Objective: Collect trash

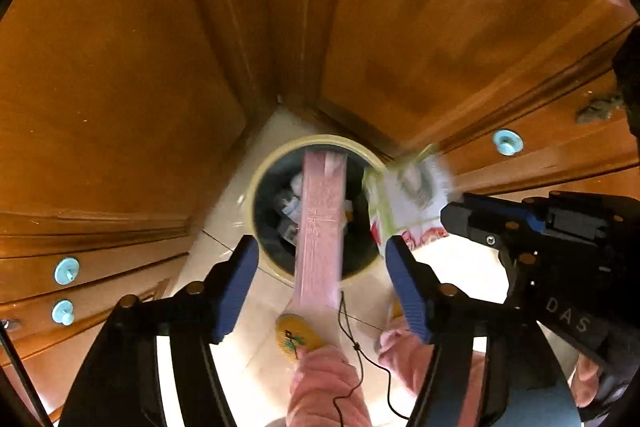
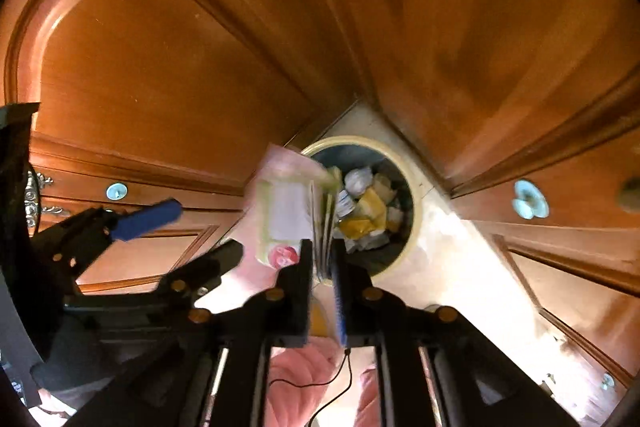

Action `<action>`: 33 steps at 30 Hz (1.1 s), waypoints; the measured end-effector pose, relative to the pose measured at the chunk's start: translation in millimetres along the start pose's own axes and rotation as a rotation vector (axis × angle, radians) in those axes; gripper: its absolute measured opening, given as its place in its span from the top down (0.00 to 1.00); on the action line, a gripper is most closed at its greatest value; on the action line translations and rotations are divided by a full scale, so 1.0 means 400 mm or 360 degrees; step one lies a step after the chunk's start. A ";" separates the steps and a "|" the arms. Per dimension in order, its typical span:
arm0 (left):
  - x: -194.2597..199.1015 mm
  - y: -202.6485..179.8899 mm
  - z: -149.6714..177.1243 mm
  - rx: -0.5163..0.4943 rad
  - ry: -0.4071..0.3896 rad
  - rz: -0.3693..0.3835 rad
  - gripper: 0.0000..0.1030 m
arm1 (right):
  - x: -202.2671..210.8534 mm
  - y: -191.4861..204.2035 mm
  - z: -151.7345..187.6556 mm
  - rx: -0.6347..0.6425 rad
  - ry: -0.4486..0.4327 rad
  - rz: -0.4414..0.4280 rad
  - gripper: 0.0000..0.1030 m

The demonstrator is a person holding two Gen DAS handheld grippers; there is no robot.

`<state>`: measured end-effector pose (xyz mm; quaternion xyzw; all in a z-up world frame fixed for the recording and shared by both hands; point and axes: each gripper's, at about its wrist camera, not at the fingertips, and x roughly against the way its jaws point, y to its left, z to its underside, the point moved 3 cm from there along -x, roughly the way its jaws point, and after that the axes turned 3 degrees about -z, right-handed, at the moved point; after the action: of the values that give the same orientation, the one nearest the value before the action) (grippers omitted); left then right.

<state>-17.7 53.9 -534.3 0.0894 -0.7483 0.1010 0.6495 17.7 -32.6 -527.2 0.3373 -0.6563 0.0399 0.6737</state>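
A round trash bin [image 1: 256, 195] with a cream rim stands on the tiled floor in a corner of wooden cabinets, and holds crumpled trash. In the left wrist view a flat pink package [image 1: 322, 227] falls between my open left gripper's [image 1: 322, 291] fingers, over the bin mouth. My right gripper [image 2: 323, 259] is shut on a white, green and pink printed wrapper [image 2: 286, 215], held beside the bin [image 2: 414, 203]. The wrapper also shows in the left wrist view [image 1: 404, 203], with the right gripper [image 1: 452, 215] at the right.
Wooden cabinet doors and drawers [image 1: 120, 87] with pale blue knobs [image 1: 66, 270] close in on both sides and behind the bin. Pale floor tiles [image 2: 460, 251] lie around it. The person's pink-clad legs and a yellow slipper [image 1: 296, 337] are below the grippers.
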 end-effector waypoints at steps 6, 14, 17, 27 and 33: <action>0.009 0.027 0.009 0.0073 -0.0021 -0.0027 0.29 | -0.016 0.007 0.010 -0.0004 0.0010 0.0028 0.71; 0.036 0.070 -0.016 0.0065 -0.0061 -0.0021 0.23 | 0.014 -0.007 0.036 0.0032 -0.0028 0.0112 0.71; 0.061 0.068 -0.015 0.0036 -0.0067 -0.0015 0.23 | 0.036 -0.007 0.043 -0.0005 -0.0031 0.0111 0.71; 0.220 0.033 -0.035 -0.0107 -0.0098 0.0002 0.16 | 0.198 0.014 0.064 -0.0171 -0.0121 0.0092 0.71; 0.382 -0.009 -0.055 -0.0206 -0.0198 -0.0019 0.15 | 0.367 0.043 0.083 -0.0228 -0.0247 0.0162 0.70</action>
<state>-17.1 55.9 -379.9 0.0579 -0.7916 0.0428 0.6068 0.5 -93.3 -389.3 0.2566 -0.7239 0.0009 0.6405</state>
